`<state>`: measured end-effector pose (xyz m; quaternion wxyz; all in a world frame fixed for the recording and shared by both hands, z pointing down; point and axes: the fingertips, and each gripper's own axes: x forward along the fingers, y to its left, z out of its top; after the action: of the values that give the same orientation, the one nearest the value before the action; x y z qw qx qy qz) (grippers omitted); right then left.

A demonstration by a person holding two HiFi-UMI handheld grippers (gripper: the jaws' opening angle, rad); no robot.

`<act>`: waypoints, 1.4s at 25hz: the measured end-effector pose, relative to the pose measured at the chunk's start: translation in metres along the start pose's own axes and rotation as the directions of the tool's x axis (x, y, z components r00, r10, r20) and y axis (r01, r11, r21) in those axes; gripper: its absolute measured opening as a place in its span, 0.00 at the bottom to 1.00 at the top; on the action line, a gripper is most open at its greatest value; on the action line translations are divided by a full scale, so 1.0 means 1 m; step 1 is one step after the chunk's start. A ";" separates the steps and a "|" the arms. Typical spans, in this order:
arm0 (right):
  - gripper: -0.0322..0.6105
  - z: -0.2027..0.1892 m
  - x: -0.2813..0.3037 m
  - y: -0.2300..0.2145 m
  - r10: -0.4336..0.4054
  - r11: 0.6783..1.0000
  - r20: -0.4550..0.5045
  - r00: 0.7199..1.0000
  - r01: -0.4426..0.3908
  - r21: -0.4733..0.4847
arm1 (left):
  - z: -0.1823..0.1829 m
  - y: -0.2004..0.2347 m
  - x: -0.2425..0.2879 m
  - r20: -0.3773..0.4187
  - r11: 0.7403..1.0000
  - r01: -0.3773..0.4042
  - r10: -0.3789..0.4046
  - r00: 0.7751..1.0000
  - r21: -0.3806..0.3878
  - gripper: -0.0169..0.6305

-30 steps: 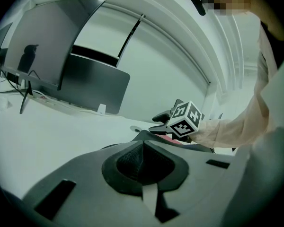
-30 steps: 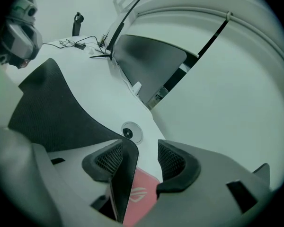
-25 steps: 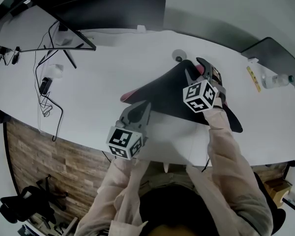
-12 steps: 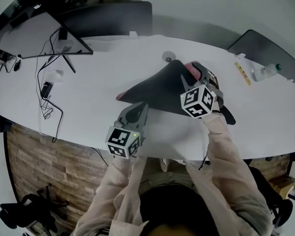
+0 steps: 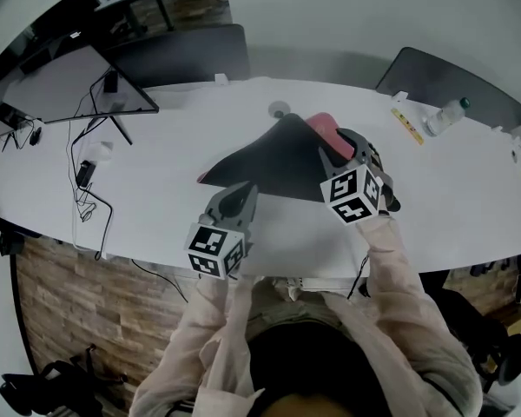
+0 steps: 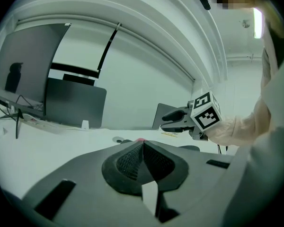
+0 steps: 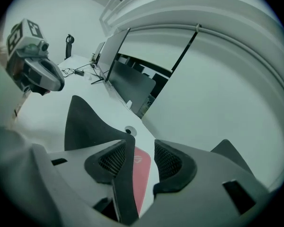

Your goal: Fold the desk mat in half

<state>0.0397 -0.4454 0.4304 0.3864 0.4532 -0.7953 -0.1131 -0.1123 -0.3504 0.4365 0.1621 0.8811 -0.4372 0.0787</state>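
Note:
The desk mat (image 5: 265, 159), black on top and pink underneath (image 5: 323, 129), lies on the white table (image 5: 156, 146) with its right part raised and curled over. My right gripper (image 5: 343, 148) has that raised edge between its jaws. In the right gripper view the mat's edge (image 7: 125, 174) rests against the left pad (image 7: 111, 160), and a gap shows before the right pad; the jaws are closing. My left gripper (image 5: 241, 194) hovers by the mat's near left corner, jaws shut and empty (image 6: 143, 157).
A monitor (image 5: 69, 85) and cables (image 5: 87, 168) occupy the table's left end. A round grommet (image 5: 280, 109) sits just behind the mat. A bottle (image 5: 443, 115) and a yellow strip (image 5: 406, 127) lie at the right. Chairs (image 5: 191, 55) stand behind.
The right gripper has carried the mat's raised edge up and leftward, so more of the pink underside shows. The left gripper has stayed near the front edge.

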 end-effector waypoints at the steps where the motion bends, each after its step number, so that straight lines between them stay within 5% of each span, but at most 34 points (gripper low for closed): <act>1: 0.36 0.000 -0.008 0.000 0.006 1.000 0.004 1.000 -0.006 0.022 | 0.003 -0.003 -0.001 0.006 1.000 0.002 -0.002 1.000 0.000 0.07; 11: 0.23 0.007 -0.086 -0.010 -0.022 0.950 0.119 0.993 -0.016 0.312 | 0.017 -0.030 0.003 0.026 0.999 0.049 -0.050 0.998 0.015 0.07; 14: 0.08 0.001 -0.107 -0.015 -0.086 0.904 0.147 0.985 0.015 0.427 | 0.020 -0.037 0.006 0.026 0.997 0.066 -0.067 0.997 0.026 0.07; 20: 0.07 -0.032 -0.129 0.000 -0.137 0.769 0.175 0.975 -0.006 0.639 | 0.019 -0.047 0.012 0.019 0.995 0.094 -0.094 0.995 0.037 0.07; 23: 0.07 -0.048 -0.128 0.012 -0.149 0.742 0.157 0.976 0.005 0.670 | 0.019 -0.053 0.014 0.025 0.993 0.111 -0.112 0.993 0.040 0.07; 35: 0.07 -0.063 -0.118 0.026 -0.139 0.715 0.121 0.983 0.015 0.699 | 0.006 -0.053 0.026 -0.007 0.991 0.134 -0.134 0.991 0.017 0.07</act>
<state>0.1031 -0.3247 0.4264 0.1160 0.5869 -0.7890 0.1402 -0.0549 -0.3418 0.4268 0.1606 0.9097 -0.3756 0.0742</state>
